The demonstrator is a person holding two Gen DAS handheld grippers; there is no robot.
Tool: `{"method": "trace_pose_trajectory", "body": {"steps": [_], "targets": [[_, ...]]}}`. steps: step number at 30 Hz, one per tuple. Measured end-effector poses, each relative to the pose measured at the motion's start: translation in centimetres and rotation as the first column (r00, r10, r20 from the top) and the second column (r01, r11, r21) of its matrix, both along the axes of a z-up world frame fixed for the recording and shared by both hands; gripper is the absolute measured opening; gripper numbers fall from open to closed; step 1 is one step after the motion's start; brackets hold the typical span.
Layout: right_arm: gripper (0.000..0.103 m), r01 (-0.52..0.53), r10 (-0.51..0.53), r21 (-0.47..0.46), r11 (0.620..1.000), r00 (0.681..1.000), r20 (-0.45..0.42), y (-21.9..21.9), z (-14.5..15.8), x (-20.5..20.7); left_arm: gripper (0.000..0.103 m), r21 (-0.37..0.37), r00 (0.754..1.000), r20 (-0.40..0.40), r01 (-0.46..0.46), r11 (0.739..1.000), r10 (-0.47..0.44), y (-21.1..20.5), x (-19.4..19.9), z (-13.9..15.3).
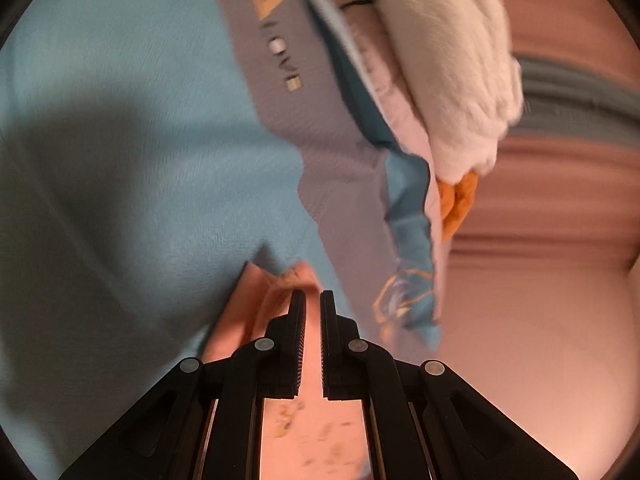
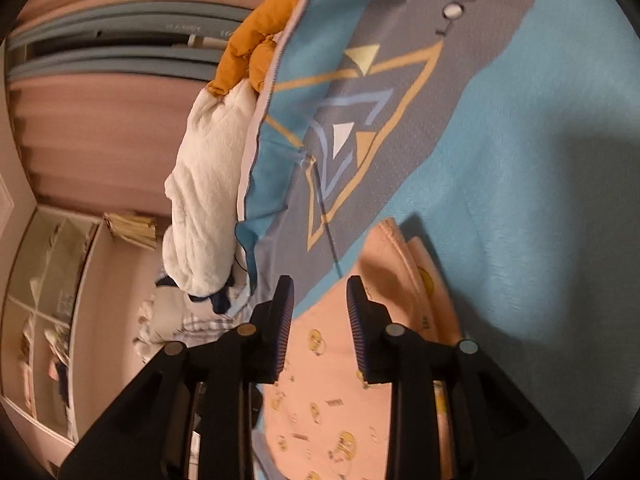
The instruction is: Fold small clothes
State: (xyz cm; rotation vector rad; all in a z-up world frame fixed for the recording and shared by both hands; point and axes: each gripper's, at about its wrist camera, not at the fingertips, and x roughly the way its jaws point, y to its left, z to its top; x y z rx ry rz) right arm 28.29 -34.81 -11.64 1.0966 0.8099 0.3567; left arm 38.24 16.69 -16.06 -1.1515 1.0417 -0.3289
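1. Pink garment (image 2: 340,380), yellow-printed, lies folded on the blue bedspread (image 2: 540,160), lower centre.
2. Left tool (image 1: 313,300): fingers nearly together above it; whether pinching fabric, cannot tell.
3. Right tool (image 2: 320,288): spread, empty.

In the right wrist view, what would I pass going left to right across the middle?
Shelf unit → white plush toy → grey patterned panel of the bedsheet → plain blue bedsheet.

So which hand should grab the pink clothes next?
Probably the right gripper: its jaws stand open directly above the pink garment. The left gripper is nearly closed with nothing visibly between its fingers.
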Motion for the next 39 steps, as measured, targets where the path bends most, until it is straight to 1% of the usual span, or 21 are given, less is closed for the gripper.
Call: {"method": "trace_pose_trajectory", "body": {"steps": [1,3,5,7,10,12,14,16,18,20,22,23,24,29,33,34,35,36,37,38,39], "targets": [[0.029,-0.018,0.019,-0.041,0.999,1.000,0.021,0.1,0.6,-0.4,0.000,0.038,1.000,0.016,0.023,0.999,-0.023,-0.1,-0.3,0.5],[0.029,-0.059,0.067,-0.134,0.989,0.996,0.058,0.3,2.0,-1.6,0.000,0.066,0.997,0.045,0.064,0.996,-0.067,0.0,-0.8,1.1],[0.029,-0.083,0.099,-0.197,0.977,0.992,0.074,0.7,2.7,-2.5,0.000,0.112,0.995,0.072,0.055,0.992,-0.064,0.8,-1.5,2.1],[0.029,-0.113,0.143,-0.273,0.955,0.985,0.093,1.2,3.6,-3.9,0.000,0.155,0.991,0.102,0.068,0.986,-0.084,1.0,-2.2,3.0],[0.029,-0.166,0.226,-0.389,0.906,0.968,0.112,2.6,4.4,-5.9,0.000,0.216,0.978,0.133,0.132,0.967,-0.163,0.1,-3.9,3.8],[0.029,-0.207,0.290,-0.483,0.851,0.951,0.104,4.0,4.6,-7.2,0.000,0.268,0.960,0.153,0.188,0.945,-0.234,-1.3,-5.3,4.4],[0.029,-0.228,0.340,-0.590,0.775,0.937,0.084,5.5,4.6,-8.6,0.000,0.335,0.933,0.169,0.249,0.909,-0.318,-3.1,-6.8,4.7],[0.029,-0.247,0.372,-0.633,0.733,0.926,0.069,6.3,4.2,-9.4,0.000,0.403,0.910,0.163,0.292,0.867,-0.382,-4.8,-8.0,4.6],[0.026,-0.275,0.396,-0.669,0.691,0.918,0.032,7.1,3.3,-10.0,0.000,0.436,0.883,0.156,0.341,0.833,-0.443,-6.5,-9.2,4.0],[0.026,-0.292,0.394,-0.703,0.649,0.919,-0.018,7.5,2.3,-10.3,0.000,0.477,0.874,0.126,0.362,0.801,-0.469,-7.5,-9.8,3.1],[0.024,-0.311,0.372,-0.736,0.602,0.924,-0.087,7.4,0.9,-10.8,0.000,0.490,0.872,0.094,0.380,0.785,-0.481,-7.8,-10.5,2.0],[0.024,-0.323,0.364,-0.738,0.592,0.925,-0.112,7.2,0.1,-11.1,0.000,0.494,0.873,0.071,0.390,0.777,-0.483,-7.8,-10.7,1.1],[0.024,-0.325,0.358,-0.740,0.589,0.926,-0.122,7.0,-0.3,-11.5,0.000,0.486,0.874,0.061,0.395,0.779,-0.482,-7.4,-11.3,0.5],[0.023,-0.318,0.348,-0.740,0.593,0.930,-0.121,5.7,-0.7,-13.5,0.000,0.394,0.895,0.075,0.378,0.838,-0.439,-5.0,-13.5,-0.5],[0.026,-0.320,0.346,-0.730,0.604,0.930,-0.122,5.2,0.2,-14.6,0.000,0.408,0.899,0.087,0.360,0.839,-0.428,-4.3,-14.9,0.6],[0.027,-0.314,0.349,-0.728,0.609,0.931,-0.109,5.4,0.9,-15.3,0.002,0.421,0.900,0.093,0.352,0.836,-0.425,-4.1,-15.3,1.2],[0.029,-0.307,0.355,-0.726,0.616,0.930,-0.093,5.5,1.3,-15.8,0.014,0.433,0.901,0.099,0.343,0.834,-0.422,-4.0,-15.4,1.6],[0.037,-0.298,0.362,-0.720,0.627,0.930,-0.069,5.5,1.8,-16.2,0.025,0.441,0.903,0.111,0.330,0.834,-0.416,-3.7,-15.7,2.2],[0.045,-0.292,0.365,-0.716,0.634,0.930,-0.056,5.8,2.1,-16.3,0.052,0.438,0.905,0.125,0.317,0.841,-0.406,-3.4,-15.8,2.6],[0.049,-0.284,0.367,-0.712,0.642,0.929,-0.040,6.0,2.5,-16.4,0.074,0.432,0.908,0.137,0.305,0.849,-0.396,-3.1,-15.8,2.8],[0.050,-0.280,0.371,-0.710,0.646,0.928,-0.028,6.3,2.7,-16.4,0.079,0.433,0.912,0.144,0.290,0.854,-0.383,-2.8,-15.6,3.0]]}}
